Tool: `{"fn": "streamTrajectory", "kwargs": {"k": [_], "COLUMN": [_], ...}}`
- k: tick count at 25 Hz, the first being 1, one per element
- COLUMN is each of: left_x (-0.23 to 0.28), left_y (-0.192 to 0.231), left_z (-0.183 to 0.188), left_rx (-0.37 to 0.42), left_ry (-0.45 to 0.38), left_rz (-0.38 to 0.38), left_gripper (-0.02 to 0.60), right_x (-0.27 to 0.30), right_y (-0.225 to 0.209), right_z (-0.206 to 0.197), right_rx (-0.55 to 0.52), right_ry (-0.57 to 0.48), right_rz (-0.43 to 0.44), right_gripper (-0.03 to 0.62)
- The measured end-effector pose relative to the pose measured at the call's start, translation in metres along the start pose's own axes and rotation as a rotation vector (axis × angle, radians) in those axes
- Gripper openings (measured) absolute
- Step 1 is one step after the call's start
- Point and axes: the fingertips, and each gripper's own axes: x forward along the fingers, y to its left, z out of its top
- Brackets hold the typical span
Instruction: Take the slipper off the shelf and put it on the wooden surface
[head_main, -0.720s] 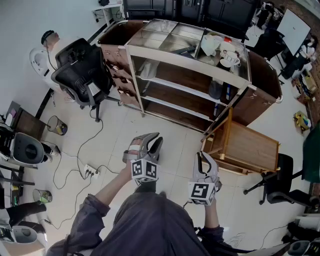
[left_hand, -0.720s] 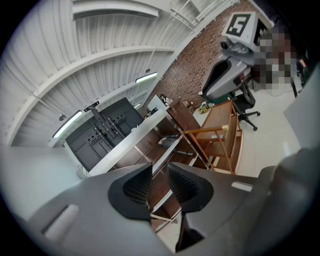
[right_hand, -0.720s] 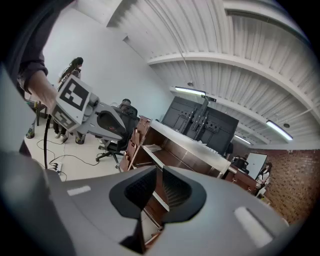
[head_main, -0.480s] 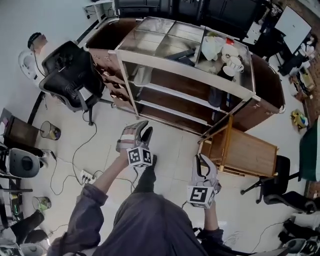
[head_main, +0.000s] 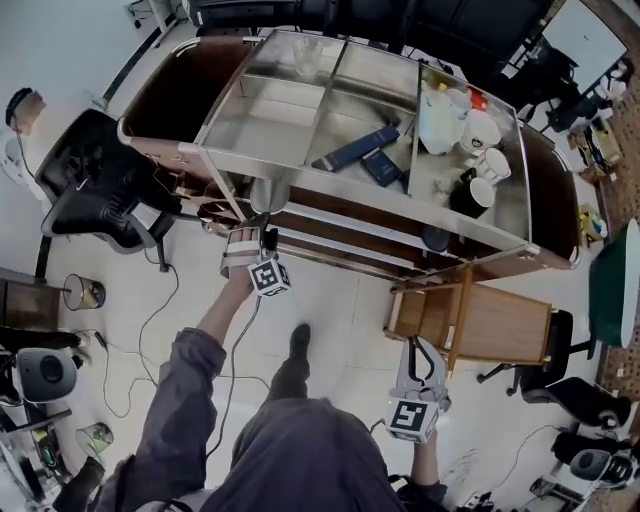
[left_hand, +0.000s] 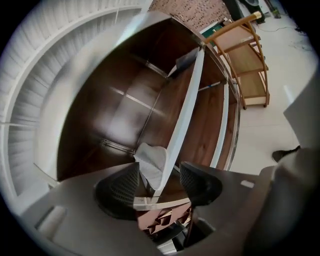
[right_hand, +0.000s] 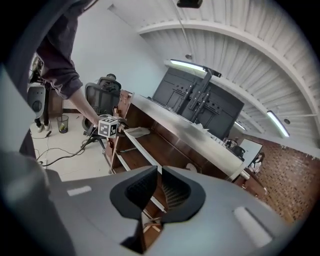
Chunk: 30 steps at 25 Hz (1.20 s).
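In the left gripper view, a white shelf (left_hand: 189, 95) edge crossed the slipper (left_hand: 148, 159) and the jaws covered its lower part, so only a pale fold showed. From the head view the top level hid nearly all of it, along with most of the lower levels. The left gripper's (left_hand: 159, 181) jaws ran in under the front rail there and could not be read. A dark thing (head_main: 435, 238) on a lower level was too covered to name.
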Motion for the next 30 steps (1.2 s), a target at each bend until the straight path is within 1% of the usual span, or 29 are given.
{"fn": "streamTrajectory", "kwargs": {"k": [3, 7, 8, 9, 10, 11, 13, 14, 16, 18, 20, 22, 24, 26, 30], "left_x": [0.033, 0.062, 0.067, 0.072, 0.075, 0.077, 0.071, 0.063, 0.039, 0.006, -0.032, -0.076, -0.127, -0.186, -0.315], "left_y": [-0.004, -0.011, -0.011, -0.01, -0.008, -0.005, 0.004, 0.009, 0.02, 0.028, 0.028, 0.021, 0.005, -0.018, -0.085], "left_z": [-0.013, -0.031, -0.034, -0.036, -0.039, -0.042, -0.043, -0.042, -0.034, -0.021, -0.007, 0.008, 0.027, 0.054, 0.129], "left_rx": [0.046, 0.082, 0.091, 0.103, 0.114, 0.122, 0.117, 0.101, 0.052, 0.003, -0.019, -0.022, -0.027, -0.04, -0.065], "left_ry": [0.043, 0.109, 0.117, 0.124, 0.131, 0.138, 0.147, 0.147, 0.129, 0.1, 0.072, 0.043, 0.019, 0.0, -0.067], "left_rz": [-0.024, -0.035, -0.028, -0.016, -0.001, 0.014, 0.045, 0.059, 0.087, 0.116, 0.156, 0.191, 0.207, 0.214, 0.223], "left_gripper": [0.279, 0.278, 0.263, 0.234, 0.193, 0.132, 0.106, 0.096, 0.08, 0.078, 0.078, 0.078, 0.078, 0.078, 0.078], "right_x": [0.008, 0.01, 0.01, 0.011, 0.011, 0.009, -0.004, -0.013, -0.032, -0.053, -0.074, -0.095, -0.12, -0.151, -0.229], "right_y": [-0.001, 0.002, 0.003, 0.003, 0.003, 0.004, 0.005, 0.005, 0.005, 0.005, 0.005, 0.003, -0.003, -0.011, -0.032], "right_z": [-0.003, -0.008, -0.012, -0.017, -0.02, -0.023, -0.033, -0.038, -0.047, -0.056, -0.068, -0.082, -0.101, -0.128, -0.193], "right_rx": [0.024, 0.017, 0.016, 0.012, 0.008, 0.008, 0.033, 0.046, 0.056, 0.058, 0.066, 0.077, 0.081, 0.088, 0.091], "right_ry": [0.067, 0.103, 0.108, 0.111, 0.111, 0.113, 0.126, 0.132, 0.134, 0.116, 0.087, 0.053, 0.017, -0.017, -0.068], "right_rz": [-0.014, -0.023, -0.025, -0.026, -0.026, -0.027, -0.04, -0.047, -0.056, -0.065, -0.081, -0.096, -0.105, -0.113, -0.138], "right_gripper": [0.029, 0.028, 0.028, 0.026, 0.026, 0.025, 0.025, 0.025, 0.025, 0.023, 0.023, 0.021, 0.017, 0.014, 0.011]}}
